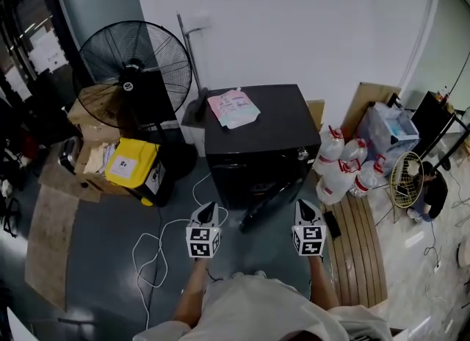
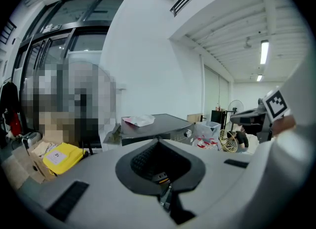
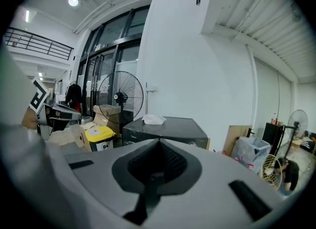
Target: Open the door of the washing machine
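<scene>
The black washing machine (image 1: pixel 253 123) stands against the white wall, with a pink and white bundle (image 1: pixel 233 107) on its top. From its front a dark panel (image 1: pixel 268 206) juts out at an angle toward me; it looks like the door standing ajar. My left gripper (image 1: pixel 208 211) and right gripper (image 1: pixel 304 207) hover side by side in front of the machine, both shut and empty, touching nothing. The left gripper view shows its jaws (image 2: pixel 159 141) closed, with the machine (image 2: pixel 163 127) beyond. The right gripper view shows the same for its jaws (image 3: pixel 159 140) and the machine (image 3: pixel 168 127).
A big black floor fan (image 1: pixel 136 64) and a yellow box (image 1: pixel 132 163) stand left of the machine. A white cable (image 1: pixel 158 248) lies on the floor. Several water jugs (image 1: pixel 338 167), a wooden slatted board (image 1: pixel 363 244) and a crouching person (image 1: pixel 433 189) are to the right.
</scene>
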